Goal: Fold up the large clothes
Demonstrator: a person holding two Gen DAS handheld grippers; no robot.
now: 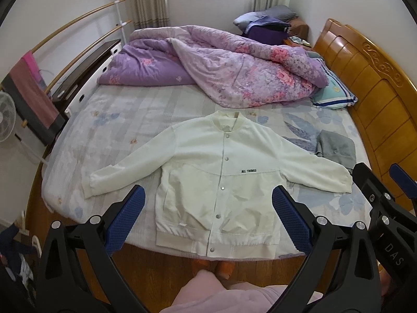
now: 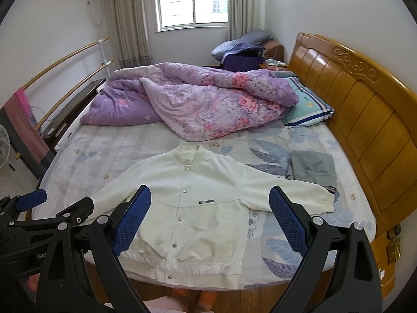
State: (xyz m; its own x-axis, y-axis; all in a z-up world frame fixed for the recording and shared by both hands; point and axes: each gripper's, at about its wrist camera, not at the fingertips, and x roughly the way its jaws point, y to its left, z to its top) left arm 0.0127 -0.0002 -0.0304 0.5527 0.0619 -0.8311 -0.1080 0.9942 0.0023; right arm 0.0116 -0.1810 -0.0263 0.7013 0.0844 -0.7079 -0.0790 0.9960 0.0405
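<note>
I am looking down over the bed (image 1: pixel 109 135) with both grippers raised above its near edge, and neither one is touching anything. The left gripper (image 1: pixel 208 219) is hanging released, its blue pads spread wide with only air between them. The right gripper (image 2: pixel 209 219) is doing the same, jaws parted and empty, just beside the left one.

The white jacket (image 1: pixel 219 180) is lying flat and face up on the near half of the bed, snaps closed down the front, collar pointing toward the far side and the hem band reaching the near edge of the mattress. Both sleeves are stretching out sideways and slightly downward from the shoulders.

On the headboard side of the jacket, a folded grey garment (image 2: pixel 311 168) is sitting on the bed; the jacket's sleeve cuff is ending just beside it, and I think it may be overlapping the grey fabric a little, though the fisheye edge is making that hard to judge.

Beyond the jacket's collar, a purple floral quilt (image 1: pixel 224 70) is lying bunched across the far half of the bed, with a striped pillow (image 1: pixel 335 94) poking out from under it near the wooden headboard (image 1: pixel 370 83).
</note>
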